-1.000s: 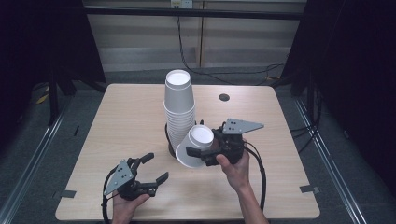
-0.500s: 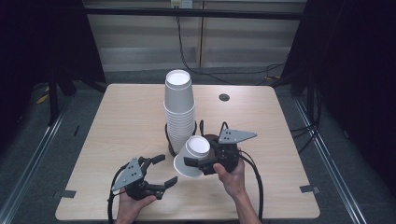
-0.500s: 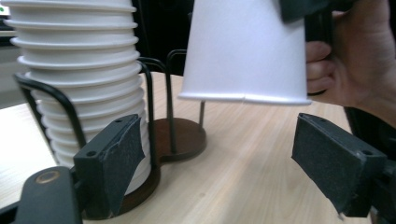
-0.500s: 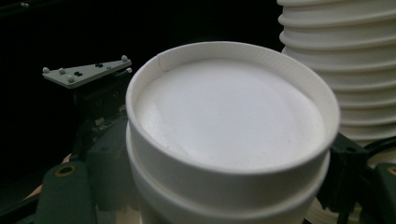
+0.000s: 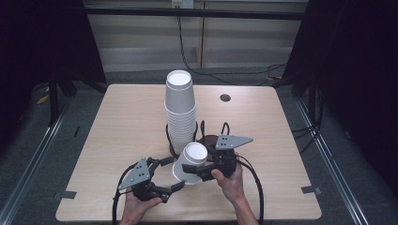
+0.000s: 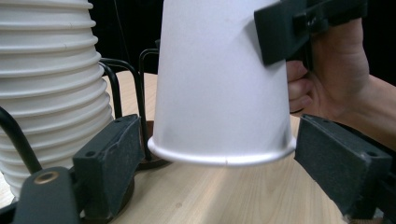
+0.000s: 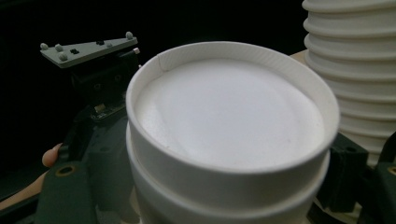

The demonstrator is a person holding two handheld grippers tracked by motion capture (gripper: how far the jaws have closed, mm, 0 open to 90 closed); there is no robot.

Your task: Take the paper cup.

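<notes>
Since the earlier frames both tongs have closed on each other: the left gripper [image 5: 158, 176] has slid rightward from the table's near-left area, and the right gripper [image 5: 210, 165] has carried the paper cup [image 5: 189, 162] down and toward it, away from the stack.

Left gripper: jaws wide, one pad on each side of the cup's rim, neither touching it, as the left gripper view shows [image 6: 219, 154]. Right gripper: clamped on the cup's side wall, holding it upside down, base up, tilted, rim just above the tabletop [image 5: 117, 122].

In the right gripper view the held piece shows a second ring below the top one [image 7: 229, 154], so I judge there may be two cups nested, not one.

Step in hand, as I read it: separating a cup pulled off the cup stack [image 5: 180, 110], which stands in its black wire holder [image 5: 170, 136] just behind. The next move calls for the left jaws to narrow on the rim of the outer cup only, lightly enough not to crush it, then a straight pull apart.

View notes: the high view gives the layout and tilt; the left gripper view alone shows the clearance at the rim and the person's hand [image 6: 336, 70]; the right gripper view alone shows the double ring.
</notes>
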